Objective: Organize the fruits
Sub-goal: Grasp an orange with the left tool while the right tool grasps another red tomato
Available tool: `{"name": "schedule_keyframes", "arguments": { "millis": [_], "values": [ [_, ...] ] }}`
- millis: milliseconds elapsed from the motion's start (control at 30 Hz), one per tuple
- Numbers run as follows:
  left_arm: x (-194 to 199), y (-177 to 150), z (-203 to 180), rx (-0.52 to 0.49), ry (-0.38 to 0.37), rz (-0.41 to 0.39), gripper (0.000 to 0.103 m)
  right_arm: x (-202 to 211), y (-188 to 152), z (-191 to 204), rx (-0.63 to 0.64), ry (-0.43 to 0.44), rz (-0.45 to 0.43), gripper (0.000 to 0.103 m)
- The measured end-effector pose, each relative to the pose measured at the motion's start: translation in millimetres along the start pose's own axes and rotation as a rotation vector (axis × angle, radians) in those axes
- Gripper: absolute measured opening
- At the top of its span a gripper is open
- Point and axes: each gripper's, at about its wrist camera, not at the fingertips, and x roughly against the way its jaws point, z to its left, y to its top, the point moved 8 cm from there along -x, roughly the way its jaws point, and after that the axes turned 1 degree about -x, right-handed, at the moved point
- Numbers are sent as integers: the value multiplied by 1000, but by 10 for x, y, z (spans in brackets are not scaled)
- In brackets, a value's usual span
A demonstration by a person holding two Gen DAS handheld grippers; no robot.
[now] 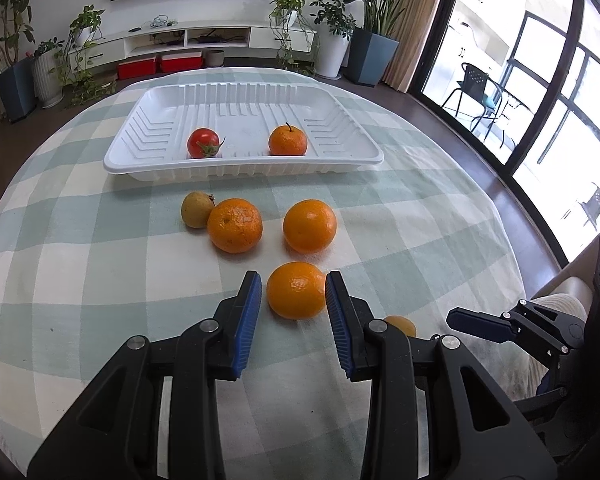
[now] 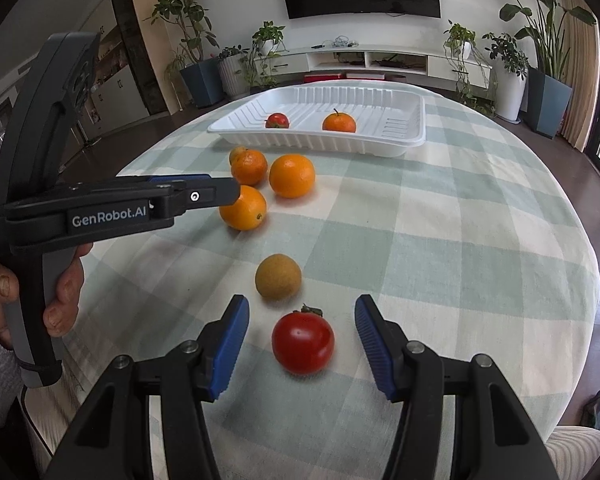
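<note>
A white tray (image 1: pixel 242 168) at the far side of the table holds a red tomato (image 1: pixel 203 143) and a small orange (image 1: pixel 287 141). My left gripper (image 1: pixel 293 294) is open, its blue pads on either side of an orange (image 1: pixel 296 290) on the cloth. Two more oranges (image 1: pixel 235 225) (image 1: pixel 309 226) and a brownish-yellow fruit (image 1: pixel 196 209) lie between it and the tray. My right gripper (image 2: pixel 302 322) is open around a red tomato (image 2: pixel 303 342), with a brown round fruit (image 2: pixel 278 277) just beyond. The left gripper shows in the right wrist view (image 2: pixel 204 196).
The round table has a green-and-white checked cloth (image 1: pixel 100 240). Beyond it stand a TV cabinet (image 1: pixel 188 38), potted plants (image 1: pixel 374 36) and glass balcony doors (image 1: pixel 540 92). A hand (image 2: pixel 64 296) holds the left gripper's handle.
</note>
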Motion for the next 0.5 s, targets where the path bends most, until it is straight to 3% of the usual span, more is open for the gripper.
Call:
{"name": "schedule_keyframes", "arguments": {
  "millis": [500],
  "values": [
    [-145, -34, -12, -2, -19, 26, 32, -26, -86, -9, -6, -27, 32, 57]
  ]
}}
